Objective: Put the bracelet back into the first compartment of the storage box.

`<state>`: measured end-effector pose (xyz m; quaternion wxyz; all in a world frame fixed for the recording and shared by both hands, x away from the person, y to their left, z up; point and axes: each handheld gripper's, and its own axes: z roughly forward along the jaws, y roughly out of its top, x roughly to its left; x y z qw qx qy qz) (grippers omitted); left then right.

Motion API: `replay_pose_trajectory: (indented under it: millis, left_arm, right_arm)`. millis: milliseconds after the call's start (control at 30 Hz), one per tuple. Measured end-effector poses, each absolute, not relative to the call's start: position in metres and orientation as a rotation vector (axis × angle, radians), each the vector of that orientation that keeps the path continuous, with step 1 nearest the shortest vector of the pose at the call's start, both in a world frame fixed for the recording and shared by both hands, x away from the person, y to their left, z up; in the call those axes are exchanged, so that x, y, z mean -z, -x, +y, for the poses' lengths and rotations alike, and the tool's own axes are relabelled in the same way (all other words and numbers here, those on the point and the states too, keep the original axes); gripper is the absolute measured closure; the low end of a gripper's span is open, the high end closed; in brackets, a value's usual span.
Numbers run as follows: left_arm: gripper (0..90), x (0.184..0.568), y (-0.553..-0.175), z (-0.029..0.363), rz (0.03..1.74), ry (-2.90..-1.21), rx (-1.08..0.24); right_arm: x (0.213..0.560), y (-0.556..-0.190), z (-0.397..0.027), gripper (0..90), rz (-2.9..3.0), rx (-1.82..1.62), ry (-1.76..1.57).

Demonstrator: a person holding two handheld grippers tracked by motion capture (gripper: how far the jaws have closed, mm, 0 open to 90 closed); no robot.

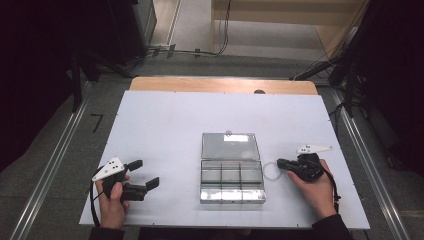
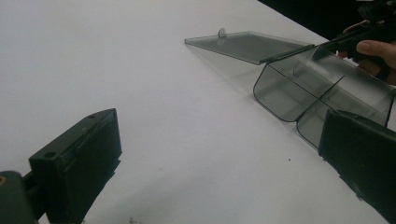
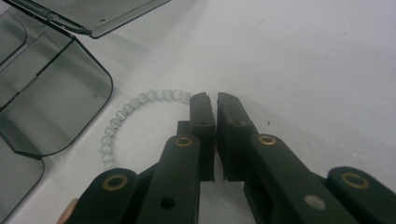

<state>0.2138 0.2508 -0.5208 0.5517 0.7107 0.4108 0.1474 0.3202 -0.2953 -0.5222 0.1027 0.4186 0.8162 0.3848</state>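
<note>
Right of the clear compartment box (image 1: 231,171), on the white bench (image 1: 165,120), judged the step in hand as the pick-up of the bead bracelet (image 3: 122,114). Found the box at mid-bench, its lid (image 1: 230,146) thrown back flat on the far side and its compartments bare.

Saw the right hand (image 1: 315,187) low and just right of the box, wrist near the bench, holding the right tongs (image 3: 212,100) about level and aimed at the box's right wall. Read those tongs as pressed together, tips nipping the strand where the ring of beads ran in under them. Could not make out the pinched bead itself.

Saw the left hand (image 1: 112,202) well left of the box, toward the near edge of the bench, with the left tongs (image 1: 145,173) spread wide, gripping nothing and pointed toward the box.

Placed the bracelet flat on the bench just beside the box's right wall, apart from it so far as could be told.

Reckoned the next move to call for a firm pinch and a straight lift clear of the bench. Then a short carry over the box's right wall and a lowering into one compartment before any easing of the grip. Judged the loose ring likely to swing and catch on that wall if carried low.
</note>
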Motion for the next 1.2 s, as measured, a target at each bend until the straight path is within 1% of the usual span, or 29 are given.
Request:
replay_pose_trajectory:
  millis: [300, 467, 733, 1200]
  left_arm:
    - [0.0, 0.521, -0.214, 0.249, 0.971, -1.683, -0.344]
    - [0.0, 0.521, -0.214, 0.248, 0.967, -1.683, -0.346]
    - [0.0, 0.521, -0.214, 0.25, 0.967, -1.679, -0.345]
    - [0.0, 0.521, -0.214, 0.25, 0.962, -1.678, -0.349]
  right_arm:
    - [0.524, -0.32, -0.295, 83.4, 2.409, -1.138, -1.232]
    - [0.523, -0.318, -0.293, 84.7, 2.393, -1.115, -1.226]
    - [0.522, -0.317, -0.297, 85.5, 2.371, -1.173, -1.24]
    - [0.492, -0.307, -0.307, 85.5, 2.289, -1.323, -1.187]
